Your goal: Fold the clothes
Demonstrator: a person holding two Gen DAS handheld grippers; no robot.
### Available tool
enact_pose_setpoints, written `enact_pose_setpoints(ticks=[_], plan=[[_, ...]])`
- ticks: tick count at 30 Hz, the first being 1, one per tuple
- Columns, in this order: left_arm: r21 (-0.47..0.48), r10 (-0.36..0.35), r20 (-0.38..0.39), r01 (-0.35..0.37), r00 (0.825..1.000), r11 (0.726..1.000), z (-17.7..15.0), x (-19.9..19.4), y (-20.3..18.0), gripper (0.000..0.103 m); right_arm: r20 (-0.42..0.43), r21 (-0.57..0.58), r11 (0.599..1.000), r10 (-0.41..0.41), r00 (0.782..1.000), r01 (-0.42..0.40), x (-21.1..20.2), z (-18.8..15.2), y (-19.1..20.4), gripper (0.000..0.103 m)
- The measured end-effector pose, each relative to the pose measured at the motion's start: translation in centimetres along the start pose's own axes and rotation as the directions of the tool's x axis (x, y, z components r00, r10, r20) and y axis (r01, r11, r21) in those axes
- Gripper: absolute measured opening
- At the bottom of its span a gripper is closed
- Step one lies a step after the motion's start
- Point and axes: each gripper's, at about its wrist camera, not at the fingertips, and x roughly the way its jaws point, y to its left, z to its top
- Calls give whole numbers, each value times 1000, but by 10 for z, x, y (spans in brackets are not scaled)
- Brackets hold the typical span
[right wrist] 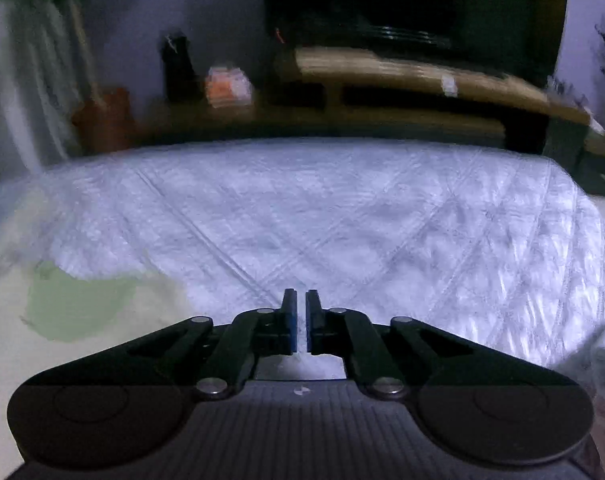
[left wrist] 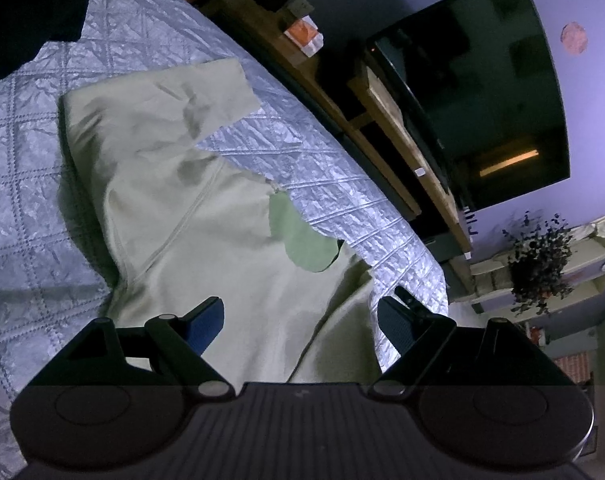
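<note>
Hovering wide-jawed over a pale green shirt (left wrist: pixel 206 216) on a quilted bedspread (left wrist: pixel 30 160), the left gripper (left wrist: pixel 298 320) is waiting while the nearly closed, empty right gripper (right wrist: pixel 301 322) likely needs a hem to grasp.

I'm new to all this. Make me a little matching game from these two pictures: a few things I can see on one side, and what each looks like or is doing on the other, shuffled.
Things:
1. shirt
2. bedspread
3. left gripper
4. right gripper

Descriptions:
A. quilted, silvery
B. jaws nearly together, nothing between
C. pale green, spread flat
D. jaws wide apart over the cloth

Pairs: 1-C, 2-A, 3-D, 4-B
</note>
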Motion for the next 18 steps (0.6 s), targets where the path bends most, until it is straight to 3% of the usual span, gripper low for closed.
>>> enact_pose_setpoints(ticks=[1,4,6,7,9,11,12,14,16,18], plan=[[2,0,2,0,1000,1000,0,0,-1,81,12,-46,997,56,998,-55,-7,-1,10,14],[8,9,4,-9,1000,1000,-1,0,-1,81,-50,-194,967,156,987,-162,-9,-10,48,13],[9,18,1,-18,1000,1000,-3,2,0,81,-120,-135,976,156,980,-172,11,-14,52,15],[10,20,0,-20,1000,1000,-3,2,0,81,-141,-110,979,156,978,-173,20,-15,52,14],[12,20,-1,-20,1000,1000,-3,2,1,81,-128,-87,985,141,982,-152,35,-14,47,3],[17,15,4,-15,1000,1000,-2,0,0,81,-107,-90,994,58,993,-68,45,-6,43,0],[20,14,9,-14,1000,1000,-1,-1,0,81,-110,-76,997,-3,994,-5,50,0,38,14],[19,13,14,-13,1000,1000,0,-3,0,81,-85,-2,999,-54,995,54,47,9,23,15],[13,8,17,-9,1000,1000,1,-5,1,81,-37,69,997,-23,999,26,27,10,10,18],[9,6,26,-6,1000,1000,3,-8,2,81,-11,53,998,46,999,-45,-2,-1,10,22]])
